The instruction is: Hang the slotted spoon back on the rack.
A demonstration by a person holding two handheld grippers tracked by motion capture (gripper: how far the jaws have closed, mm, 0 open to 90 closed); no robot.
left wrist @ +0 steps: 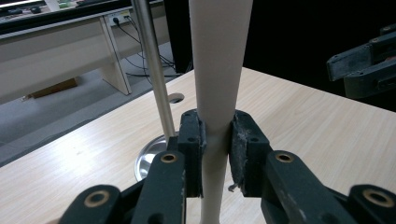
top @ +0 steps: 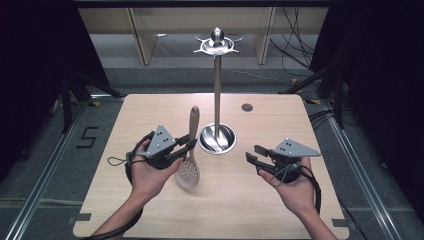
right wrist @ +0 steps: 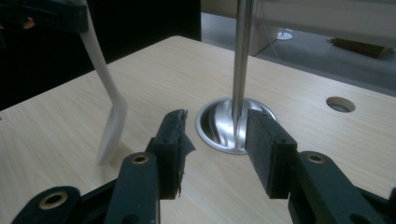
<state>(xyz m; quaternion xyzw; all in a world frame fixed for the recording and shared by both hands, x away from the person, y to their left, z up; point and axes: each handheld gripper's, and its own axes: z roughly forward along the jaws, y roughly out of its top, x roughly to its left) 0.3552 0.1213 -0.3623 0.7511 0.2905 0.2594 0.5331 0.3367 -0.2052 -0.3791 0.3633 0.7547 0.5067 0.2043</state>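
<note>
Left gripper (top: pixel 186 146) is clamped on the skimmer (top: pixel 189 170) handle, pads (left wrist: pixel 192 140) pressing the pale shaft from both sides, clear in the left gripper view. Right gripper (top: pixel 252 153) has jaws apart, nothing between them; it hovers off the table (top: pixel 280 200) at the right, pointing inward toward the stand (top: pixel 217 85).

Skimmer: beige, perforated head low at the table's near-middle, handle rising up and away from the person. From the right gripper view the head's lower edge sits at or just above the wood with a shadow under it; can't tell if it touches. It stands close to upright, slightly tilted. Held around mid-handle, head below the grip, handle end (top: pixel 194 110) above.

Next out: stand base (top: pixel 217 139), a shiny round dish, just right of the skimmer and apart from it. Steel pole goes straight up from the base to a top ring (top: pixel 216 46) with small hooks around it. No utensil hangs there. A round hole (top: pixel 247 107) in the tabletop lies beyond the base, to the right. Far side is floor, cables, pale furniture.

Progress, as a judgement: the work looks like hanging the skimmer on the stand. Done: skimmer picked up and secured in the left grip. Left: raise it to hook height, line up the handle end with a hook, hang it, release. Right gripper is free, maybe to steady the pole or take over the handle. Early to middle stage.
</note>
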